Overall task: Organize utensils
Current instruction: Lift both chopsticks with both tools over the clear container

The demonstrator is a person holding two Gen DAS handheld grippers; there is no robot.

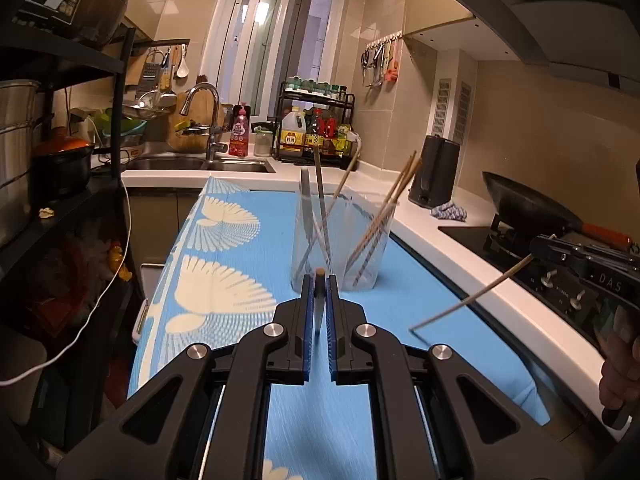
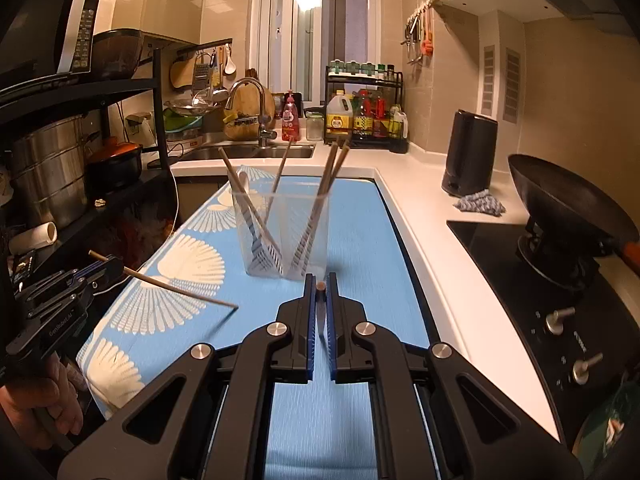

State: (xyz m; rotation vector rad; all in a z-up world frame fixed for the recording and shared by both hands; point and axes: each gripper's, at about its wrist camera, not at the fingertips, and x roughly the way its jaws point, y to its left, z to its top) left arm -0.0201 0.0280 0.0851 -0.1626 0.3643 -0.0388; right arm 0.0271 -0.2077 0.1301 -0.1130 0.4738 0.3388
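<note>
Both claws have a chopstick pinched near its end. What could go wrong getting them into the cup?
1. Each chopstick is held near one end, so it may pivot in the claw.
2. The cup is light and already holds leaning chopsticks; a poke could tip it.
3. Both claws converging could cross sticks.

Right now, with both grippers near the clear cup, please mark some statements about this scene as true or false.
1. Each gripper holds a chopstick. True: left gripper, right gripper.
2. The cup lies on its side. False: it stands upright on the blue mat.
3. The cup already holds several chopsticks. True.
4. The wok sits in the sink. False: it sits on the stove.
5. The right gripper's jaws are wide open. False: they are shut on its chopstick.
</note>
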